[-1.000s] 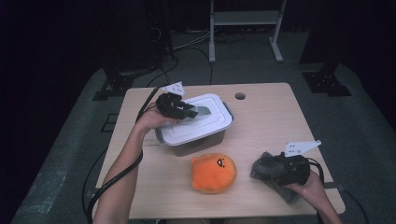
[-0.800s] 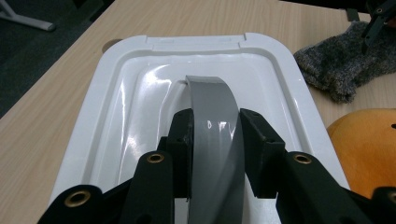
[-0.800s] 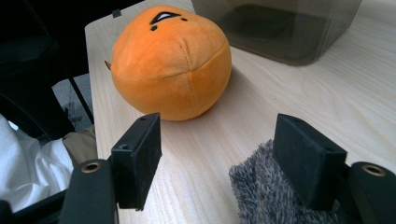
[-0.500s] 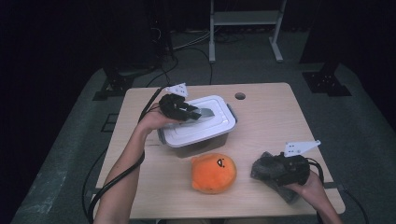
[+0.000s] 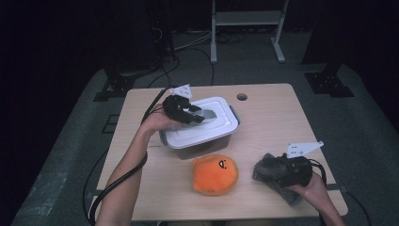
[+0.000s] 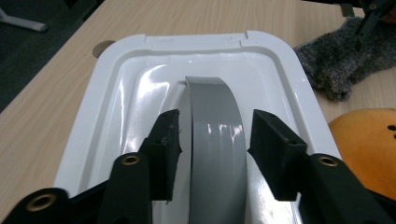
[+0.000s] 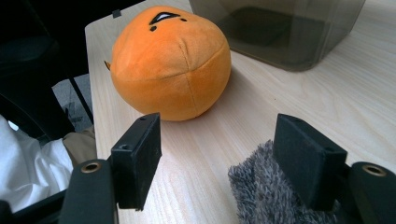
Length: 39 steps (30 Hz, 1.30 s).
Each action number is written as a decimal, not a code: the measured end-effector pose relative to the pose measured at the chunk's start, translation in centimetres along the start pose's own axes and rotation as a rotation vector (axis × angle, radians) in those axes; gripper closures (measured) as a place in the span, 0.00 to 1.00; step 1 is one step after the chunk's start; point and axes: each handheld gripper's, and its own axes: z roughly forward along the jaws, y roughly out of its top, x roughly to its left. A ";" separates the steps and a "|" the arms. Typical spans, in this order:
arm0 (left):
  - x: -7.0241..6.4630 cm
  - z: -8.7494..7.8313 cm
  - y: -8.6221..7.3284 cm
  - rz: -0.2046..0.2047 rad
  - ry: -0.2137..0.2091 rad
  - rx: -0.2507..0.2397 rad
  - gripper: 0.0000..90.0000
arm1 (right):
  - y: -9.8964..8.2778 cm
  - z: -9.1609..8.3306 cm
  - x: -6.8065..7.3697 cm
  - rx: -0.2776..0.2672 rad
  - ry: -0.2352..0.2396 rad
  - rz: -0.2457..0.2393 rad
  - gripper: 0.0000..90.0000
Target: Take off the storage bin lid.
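Observation:
A box with a white lid (image 5: 216,129) stands on the table's left-centre. My left gripper (image 5: 197,115) reaches over it from the left. In the left gripper view the lid (image 6: 116,102) carries a grey arched handle (image 6: 217,121), which runs between the jaws of the left gripper (image 6: 215,135). The jaws have just been opening, and both pads stand off the handle. An orange plush ball (image 5: 215,174) lies in front of the box. At the front right, my right gripper (image 5: 277,173) stands open over a grey fuzzy cloth (image 5: 266,167). The cloth (image 7: 261,196) lies by its right jaw, the plush (image 7: 173,60) ahead.
The box's smoky body (image 7: 280,28) stands beyond the plush. A round cable hole (image 5: 242,97) sits near the table's far edge. The left gripper's cable (image 5: 117,183) trails off the table's left front. A white metal stand (image 5: 244,19) is on the floor behind.
The left gripper has edged slightly to the right over the lid. The right hand, the cloth and the plush have stayed where they were.

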 end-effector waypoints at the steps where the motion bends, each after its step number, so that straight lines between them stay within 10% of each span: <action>1: 0.0 0.0 0.1 0.001 -0.001 -0.004 0.55 | 0.0 0.0 0.0 -0.001 0.000 -0.001 0.35; 11: -0.2 0.6 0.6 0.012 0.015 0.015 0.72 | 0.0 -0.2 0.0 -0.008 0.000 -0.001 0.35; 39: -0.2 -0.1 1.0 0.006 0.035 0.027 0.74 | -0.1 0.1 -0.2 -0.001 0.009 0.001 0.35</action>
